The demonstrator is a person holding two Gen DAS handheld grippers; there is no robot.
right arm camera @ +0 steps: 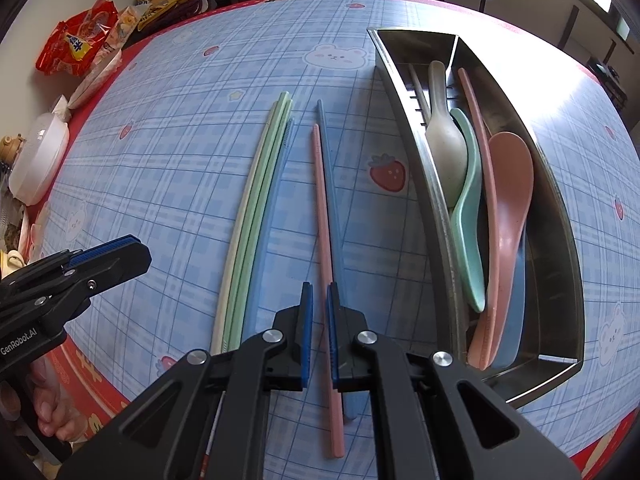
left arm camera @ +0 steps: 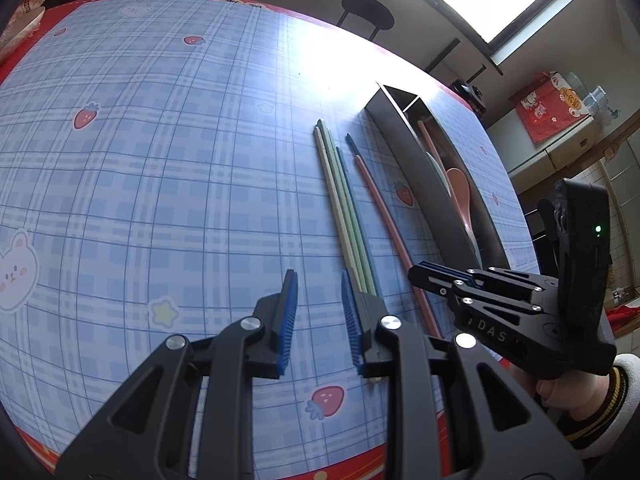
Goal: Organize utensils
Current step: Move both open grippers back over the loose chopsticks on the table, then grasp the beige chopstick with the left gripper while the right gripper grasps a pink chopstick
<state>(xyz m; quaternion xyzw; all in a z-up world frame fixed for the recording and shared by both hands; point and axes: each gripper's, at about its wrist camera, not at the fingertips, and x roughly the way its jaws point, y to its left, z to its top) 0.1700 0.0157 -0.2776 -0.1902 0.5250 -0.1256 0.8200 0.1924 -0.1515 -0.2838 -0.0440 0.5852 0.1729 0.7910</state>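
Chopsticks [right arm camera: 256, 216] — between open right gripper [right arm camera: 319, 336] fingers

Ahead of the right gripper [right arm camera: 318, 336], the pink chopstick [right arm camera: 325, 240] looks like matt plastic, smooth along the shaft and finely ridged at its far tip. Left of it, the green chopsticks [right arm camera: 256, 208] show the same dull, pastel plastic finish. To the right, the metal tray [right arm camera: 560, 216] is brushed steel — satin walls, bright glare along the rim. Inside it, the pink spoon [right arm camera: 510, 184] and mint spoon [right arm camera: 470, 216] look smooth and matt. Both grippers are matt black plastic with shiny silver pins; the left gripper [left arm camera: 318, 316] carries ribbed blue rubbery pads [left arm camera: 290, 312]. Under everything, the tablecloth [left arm camera: 160, 160] is glossy — printed checks, strong window sheen.
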